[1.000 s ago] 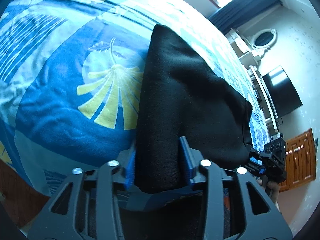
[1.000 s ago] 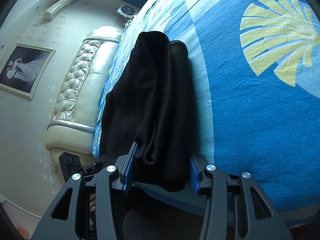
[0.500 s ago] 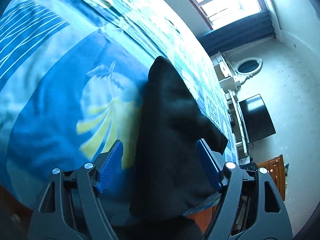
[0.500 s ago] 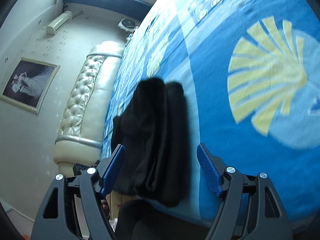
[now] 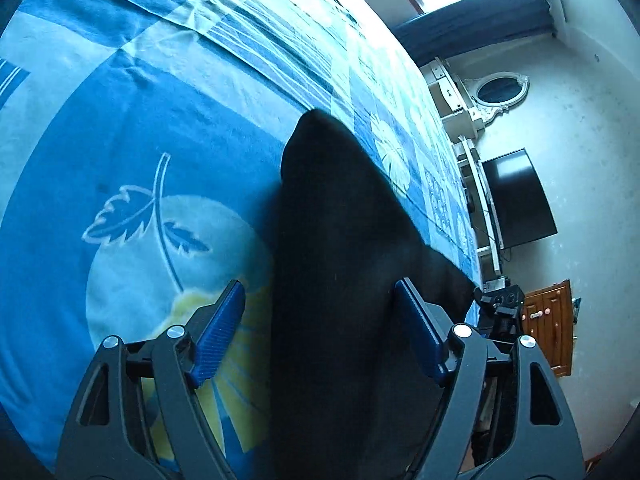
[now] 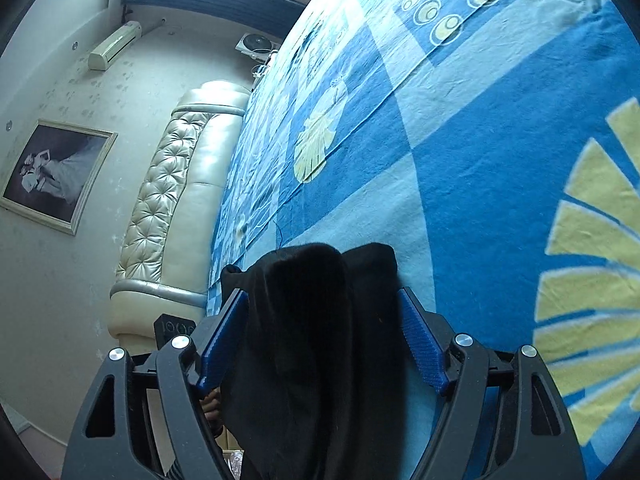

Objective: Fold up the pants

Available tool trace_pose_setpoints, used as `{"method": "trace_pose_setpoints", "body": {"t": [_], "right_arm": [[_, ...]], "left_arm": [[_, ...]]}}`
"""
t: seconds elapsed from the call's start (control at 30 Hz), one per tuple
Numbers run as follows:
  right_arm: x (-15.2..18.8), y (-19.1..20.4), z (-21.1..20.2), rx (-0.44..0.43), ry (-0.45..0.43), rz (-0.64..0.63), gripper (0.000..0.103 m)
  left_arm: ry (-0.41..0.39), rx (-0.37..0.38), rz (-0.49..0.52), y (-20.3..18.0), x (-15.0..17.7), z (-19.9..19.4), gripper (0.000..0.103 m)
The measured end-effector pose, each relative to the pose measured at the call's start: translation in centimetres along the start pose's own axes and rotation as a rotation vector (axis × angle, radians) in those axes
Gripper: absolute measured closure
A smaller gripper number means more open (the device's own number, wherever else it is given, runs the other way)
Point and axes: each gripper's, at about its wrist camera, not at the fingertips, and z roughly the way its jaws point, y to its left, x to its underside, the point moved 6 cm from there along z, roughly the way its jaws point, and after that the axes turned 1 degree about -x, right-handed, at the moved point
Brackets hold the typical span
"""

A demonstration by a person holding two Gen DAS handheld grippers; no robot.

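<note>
You are holding the left gripper (image 5: 320, 332) with its jaws standing wide apart, having just been opening; the folded black fabric pants (image 5: 340, 280) are lying between the blue pads (image 5: 218, 334) without either pad pressing on them. The pants are resting on the bed's blue blanket with pale squares and yellow fan-leaf prints (image 5: 140, 120), stretching away from you as a long dark strip whose far end is narrowing to a rounded tip. At the right edge of that view the other gripper's black body (image 5: 500, 308) is showing beyond the cloth, near a black flat screen (image 5: 516, 200) on the wall.

Your right gripper (image 6: 322, 336) is likewise gaping, its jaws just having been opening, and the thick layered end of the pants (image 6: 320, 340) is sitting between its pads, the left pad just beside the fabric and the right one a little apart. The blanket (image 6: 480, 160) is spreading out to the right, and a cream tufted leather headboard (image 6: 180, 200) is standing along the left.
</note>
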Motion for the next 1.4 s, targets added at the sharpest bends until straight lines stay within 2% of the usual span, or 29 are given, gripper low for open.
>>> {"method": "trace_pose_setpoints", "body": {"t": [0.1,0.13,0.17,0.2,0.23,0.3,0.57,0.77,1.4], "right_arm": [[-0.1,0.0,0.6,0.008,0.017,-0.026,0.028],[0.0,0.0,0.8,0.03,0.024,-0.044,0.035],[0.2,0.0,1.1,0.053,0.035,-0.057,0.043],[0.4,0.0,1.5,0.063,0.05,-0.059,0.052],[0.4,-0.2,1.5,0.061,0.051,-0.054,0.057],[0.6,-0.3,1.4,0.058,0.044,-0.051,0.061],[0.2,0.4,0.9,0.034,0.007,-0.07,0.066],[-1.2,1.6,2.0,0.015,-0.001,-0.098,0.068],[-9.8,4.2,8.5,0.038,-0.013,-0.132,0.069]], "left_arm": [[0.015,0.001,-0.003,0.1,-0.5,0.6,0.027],[0.018,-0.001,0.001,0.2,-0.6,0.7,0.029],[0.023,-0.014,0.015,0.0,-0.5,1.0,0.047],[0.043,-0.005,0.024,-0.1,-0.3,1.3,0.069],[0.047,-0.004,0.025,-0.3,-0.5,1.4,0.07],[0.029,-0.033,0.065,-0.8,-0.5,1.3,0.078],[-0.004,-0.169,0.181,-2.6,-1.1,1.0,0.083],[-0.053,-0.253,0.243,-3.0,-3.2,0.6,0.085],[-0.092,-0.363,0.247,-1.0,-14.1,2.0,0.085]]}}
